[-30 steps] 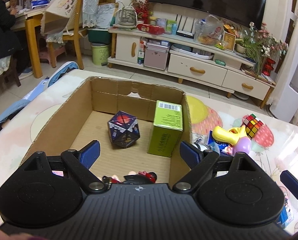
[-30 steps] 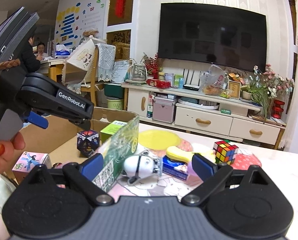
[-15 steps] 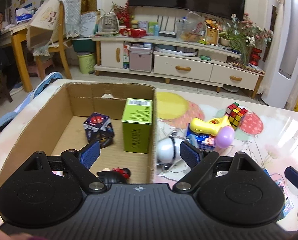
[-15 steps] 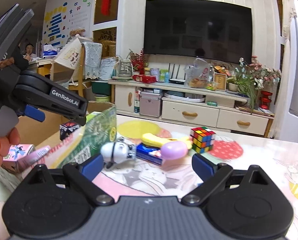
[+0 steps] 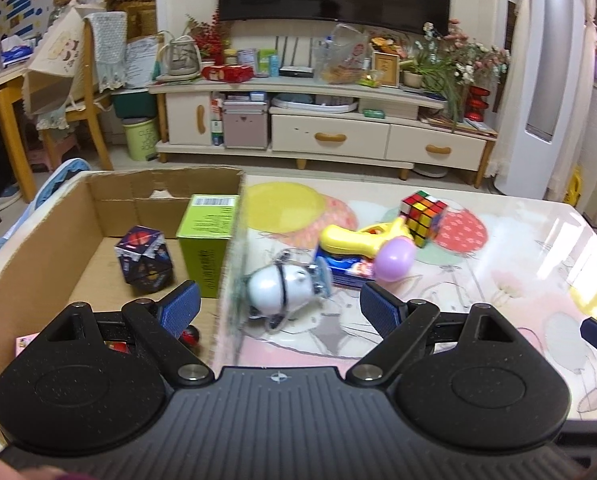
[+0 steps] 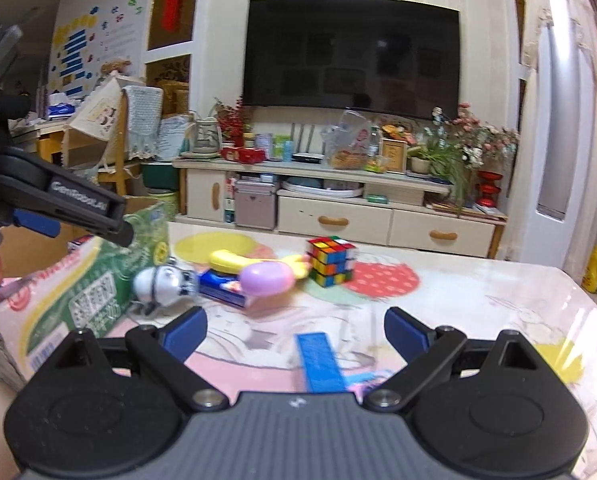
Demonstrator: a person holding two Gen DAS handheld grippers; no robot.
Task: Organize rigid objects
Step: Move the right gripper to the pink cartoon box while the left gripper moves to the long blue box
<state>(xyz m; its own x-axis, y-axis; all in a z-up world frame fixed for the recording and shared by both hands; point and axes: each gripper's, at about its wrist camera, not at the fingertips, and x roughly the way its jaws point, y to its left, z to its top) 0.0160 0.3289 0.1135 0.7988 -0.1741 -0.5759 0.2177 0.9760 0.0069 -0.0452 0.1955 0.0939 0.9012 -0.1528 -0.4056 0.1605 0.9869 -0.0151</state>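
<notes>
At the far left of the left wrist view stands an open brown cardboard box (image 5: 38, 240) on the table with a pastel cartoon-printed cover (image 5: 498, 280). Inside it, a dark many-sided puzzle ball with red and blue panels (image 5: 144, 258) lies on the box floor, and just to its right an upright lime-green carton with a barcode on top (image 5: 206, 240) stands against the box's right wall. A small red and black toy (image 5: 190, 334) shows near the front of the box, mostly hidden behind the gripper.

The left gripper (image 5: 276, 308) hovers over the box's right wall with its blue-padded fingers (image 5: 180, 308) spread wide and nothing between them; one finger is over the box, the other over the table.

Right of the box, on the table, lies a white round toy robot (image 5: 276, 288), touching a flat blue packet (image 5: 346, 268). A yellow plastic toy with a lilac egg-shaped end (image 5: 394, 254) rests on that packet. Beyond it sits a multicoloured puzzle cube (image 5: 422, 216), just beside the yellow toy.

In the right wrist view, the right gripper (image 6: 294, 330) is held above the table, its fingers wide apart and empty. A flat blue rectangular block (image 6: 318, 358) lies on the table between and below them. The puzzle cube (image 6: 332, 260) is farther ahead, and the green-printed outside of the box (image 6: 94, 292) is at the left.
</notes>
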